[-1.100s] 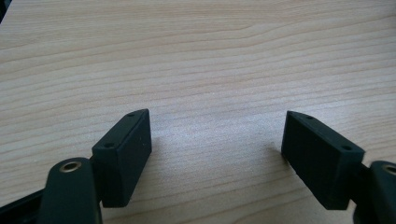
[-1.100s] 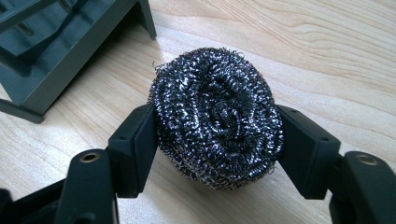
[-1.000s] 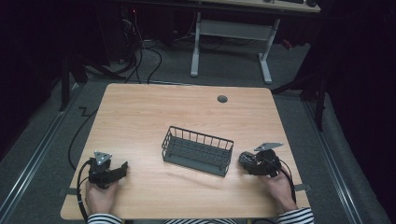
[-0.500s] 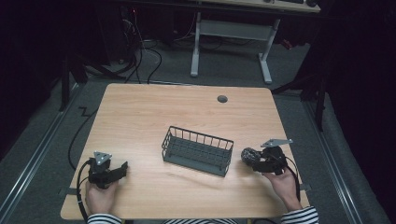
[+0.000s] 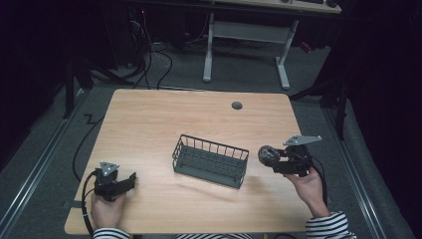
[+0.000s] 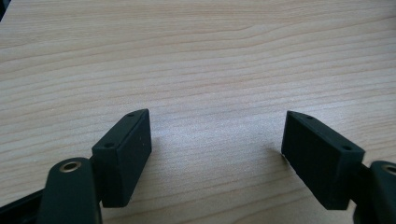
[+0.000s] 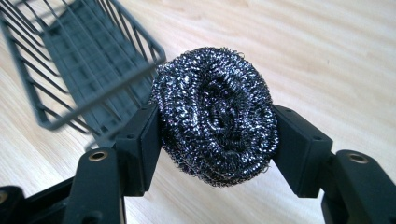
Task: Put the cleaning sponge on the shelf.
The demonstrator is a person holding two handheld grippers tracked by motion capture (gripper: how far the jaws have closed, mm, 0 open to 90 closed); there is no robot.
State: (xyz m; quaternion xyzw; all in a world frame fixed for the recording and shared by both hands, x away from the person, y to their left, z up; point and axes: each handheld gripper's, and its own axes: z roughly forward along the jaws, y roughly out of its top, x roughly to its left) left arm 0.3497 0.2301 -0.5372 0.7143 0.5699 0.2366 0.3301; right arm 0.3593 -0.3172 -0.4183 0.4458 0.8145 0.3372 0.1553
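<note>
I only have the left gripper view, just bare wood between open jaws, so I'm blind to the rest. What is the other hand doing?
Observer: The right gripper is shut on a steel wool scourer, a round coil pinched between both jaws.
Operator: Is there anywhere to put it?
Observer: A dark wire basket stands mid-table, to the left of the scourer in the high view.
Operator: Anything in the basket already?
Observer: It looks empty; in the right gripper view, its bare floor shows through the wires.
Operator: And where am I relative to it?
Observer: The left gripper sits near the table's front left corner, apart from the basket.
</note>
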